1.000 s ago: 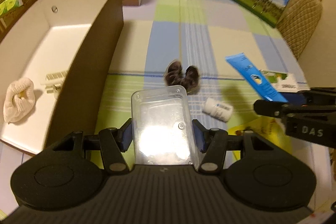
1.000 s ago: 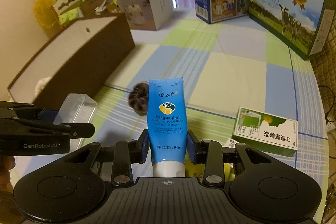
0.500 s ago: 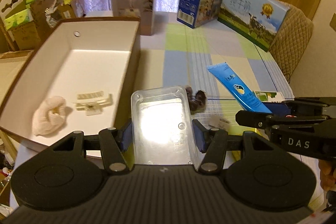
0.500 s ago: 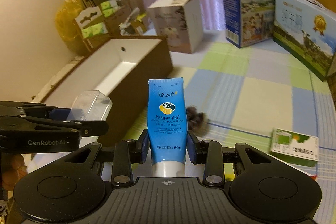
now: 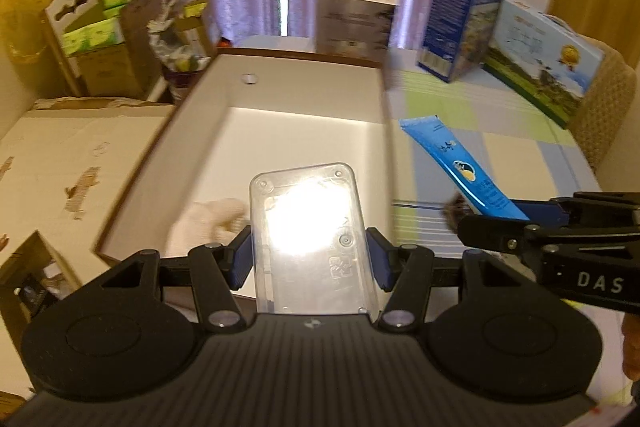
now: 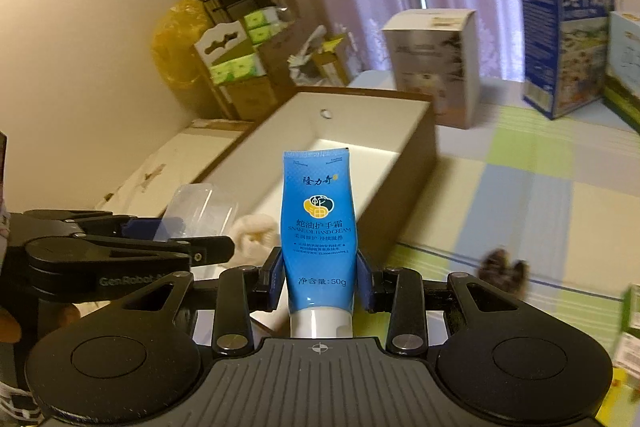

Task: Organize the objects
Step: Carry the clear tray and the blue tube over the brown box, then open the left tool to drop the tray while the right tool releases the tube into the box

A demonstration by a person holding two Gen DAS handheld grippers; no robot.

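My left gripper [image 5: 308,255] is shut on a clear plastic case [image 5: 310,235] and holds it above the near end of the brown box with a white inside [image 5: 304,103]. My right gripper [image 6: 319,281] is shut on a blue hand cream tube [image 6: 318,223], raised beside the box's near right corner [image 6: 416,163]. The tube also shows in the left wrist view [image 5: 460,167], and the case in the right wrist view [image 6: 200,209]. A cream cloth bundle [image 5: 204,221] lies in the box under the case. A dark hair scrunchie [image 6: 504,273] lies on the checked tablecloth.
A white carton [image 5: 354,15] stands behind the box. Two milk cartons [image 5: 464,15] [image 5: 540,59] stand at the back right. A green and white packet [image 6: 632,311] lies at the right edge. Stacked cardboard and tissue boxes [image 5: 100,39] fill the left side.
Both grippers have lifted and moved left toward the box with their loads. The case now hangs over the box's near end, and the tube is near its right wall.
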